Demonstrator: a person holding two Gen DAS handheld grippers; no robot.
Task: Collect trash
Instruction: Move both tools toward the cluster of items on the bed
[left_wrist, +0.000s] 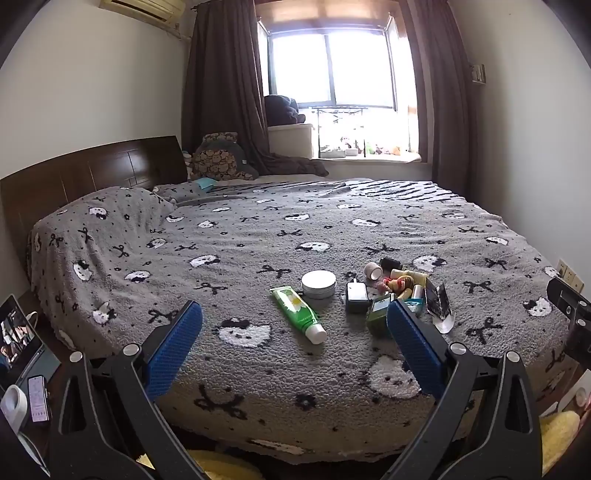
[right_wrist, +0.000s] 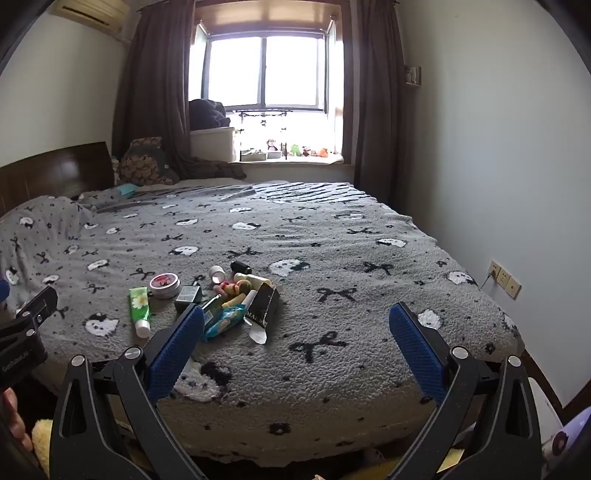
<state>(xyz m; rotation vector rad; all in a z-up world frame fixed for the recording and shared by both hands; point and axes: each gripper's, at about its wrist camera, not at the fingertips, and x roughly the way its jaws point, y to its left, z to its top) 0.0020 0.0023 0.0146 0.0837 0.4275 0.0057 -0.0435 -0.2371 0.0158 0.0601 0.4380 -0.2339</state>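
Hovering tools: the left tool (left_wrist: 295, 350) and the right tool (right_wrist: 297, 349) both hang over the near edge of the bed (left_wrist: 258, 236), each tilted slightly downward.
Left tool: blue pads spread wide apart, nothing between them.
Right tool: blue pads likewise wide apart and holding nothing.
Trash pile: a cluster of small items lies on the grey patterned blanket, ahead of the left tool and to the left of the right tool's view.
Green tube (left_wrist: 298, 314): lies flat at the left of the pile, white cap toward the camera.
Round tin (left_wrist: 318, 283): just behind the tube, lid up.
Black carton (right_wrist: 264, 308): open, tipped over at the pile's right side.
Blue wrapper (right_wrist: 225, 321): just beside the carton, near the right tool's left pad.
Room: window (right_wrist: 264, 70) with dark curtains behind the bed.
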